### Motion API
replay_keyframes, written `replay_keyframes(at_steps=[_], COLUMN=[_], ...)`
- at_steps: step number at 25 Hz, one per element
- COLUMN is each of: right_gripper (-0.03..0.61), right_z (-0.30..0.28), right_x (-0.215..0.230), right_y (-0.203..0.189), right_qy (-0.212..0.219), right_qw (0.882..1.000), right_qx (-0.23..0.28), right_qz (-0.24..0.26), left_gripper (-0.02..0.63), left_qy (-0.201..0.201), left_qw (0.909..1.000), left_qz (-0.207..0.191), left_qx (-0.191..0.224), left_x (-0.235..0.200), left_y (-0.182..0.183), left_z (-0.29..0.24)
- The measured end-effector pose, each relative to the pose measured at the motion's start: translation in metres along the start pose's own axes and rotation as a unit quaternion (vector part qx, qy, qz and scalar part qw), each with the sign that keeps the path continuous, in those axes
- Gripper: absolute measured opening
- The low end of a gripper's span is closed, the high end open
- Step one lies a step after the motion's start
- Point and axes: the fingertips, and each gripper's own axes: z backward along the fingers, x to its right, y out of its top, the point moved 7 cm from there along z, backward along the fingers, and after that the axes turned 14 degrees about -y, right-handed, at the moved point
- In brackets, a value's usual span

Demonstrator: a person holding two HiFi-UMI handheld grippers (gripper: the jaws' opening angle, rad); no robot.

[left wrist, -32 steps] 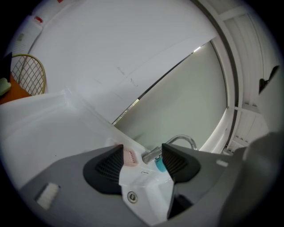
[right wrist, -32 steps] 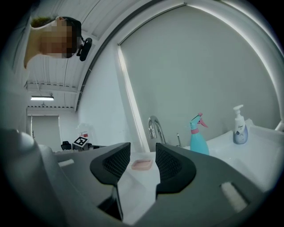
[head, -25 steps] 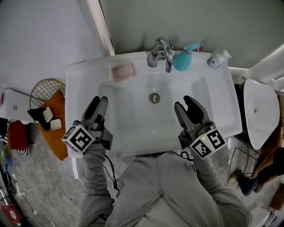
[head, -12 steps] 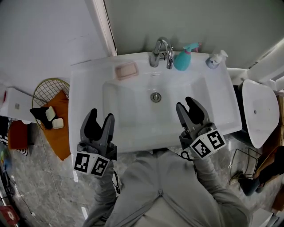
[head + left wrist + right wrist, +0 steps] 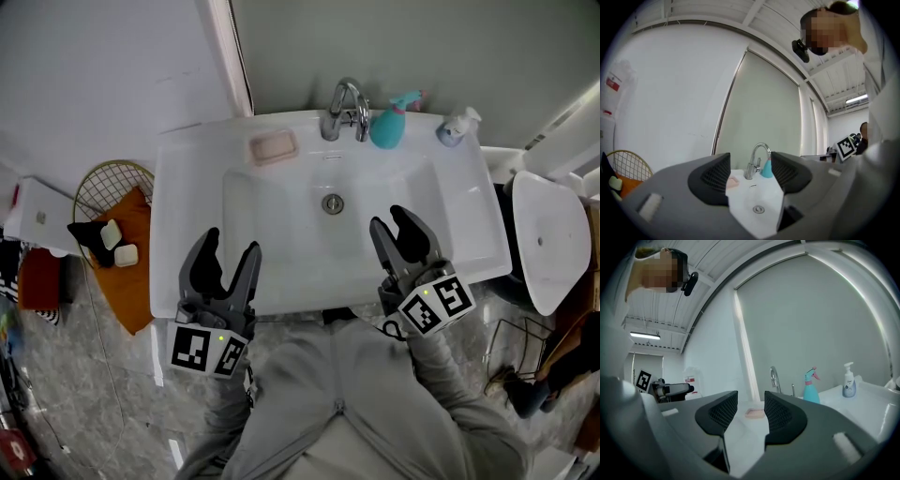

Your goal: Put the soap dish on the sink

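Soap dish (image 5: 274,147) on sink (image 5: 183,202) back rim — well apart from left tool (image 5: 230,246) and right tool (image 5: 387,221), both spread open, holding nothing.

Glossy smooth sink (image 5: 187,202), shiny metal tap (image 5: 345,111) (mirror-bright), matt pink soap dish (image 5: 274,147).

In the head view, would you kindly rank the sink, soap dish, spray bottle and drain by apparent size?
Largest: sink.
Next: soap dish and spray bottle, about alike, so unranked.
Smallest: drain.
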Motion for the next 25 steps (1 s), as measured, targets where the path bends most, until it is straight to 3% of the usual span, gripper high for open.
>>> replay_keyframes(at_steps=[25], right_gripper=[0.158], right_z=[0.001], right_x=[-0.008], right_y=[0.0], right_qy=[0.007], right_qw=[1.0], right_qx=[-0.001], right_qz=[0.006], left_gripper=[0.293], left_qy=[0.022], left_qw=[0.9997], left_qz=[0.001], left_qx=[-0.012], left_x=[-0.004], left_y=[-0.003], left_z=[0.012])
